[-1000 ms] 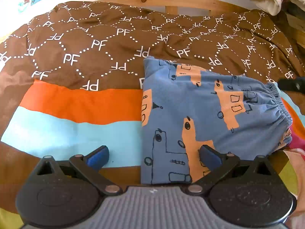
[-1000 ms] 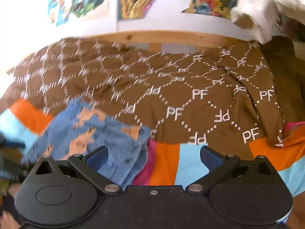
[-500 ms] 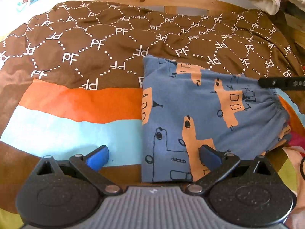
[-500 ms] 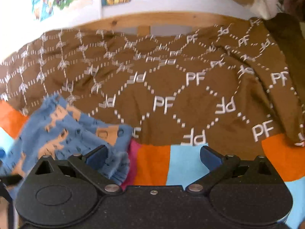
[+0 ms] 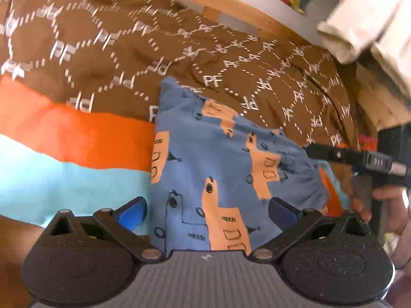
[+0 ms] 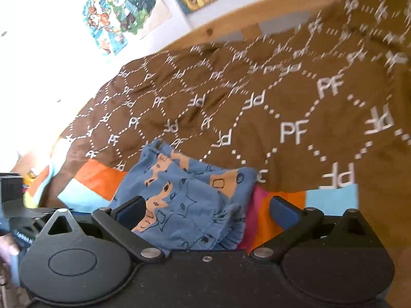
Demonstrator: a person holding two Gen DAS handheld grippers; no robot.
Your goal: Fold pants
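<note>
The blue pants lie in a folded packet on the bedspread, just ahead of the left gripper, whose fingers gape wide around the near edge, holding nothing. The right gripper, equally wide and empty, hangs over the gathered waistband. A careless nudge there could, I'd guess, spill the loose layers.

Both claws gape wide — left claw, right claw — empty.

right gripper swung leftward | now over pants waistband (jaws apart)
</note>
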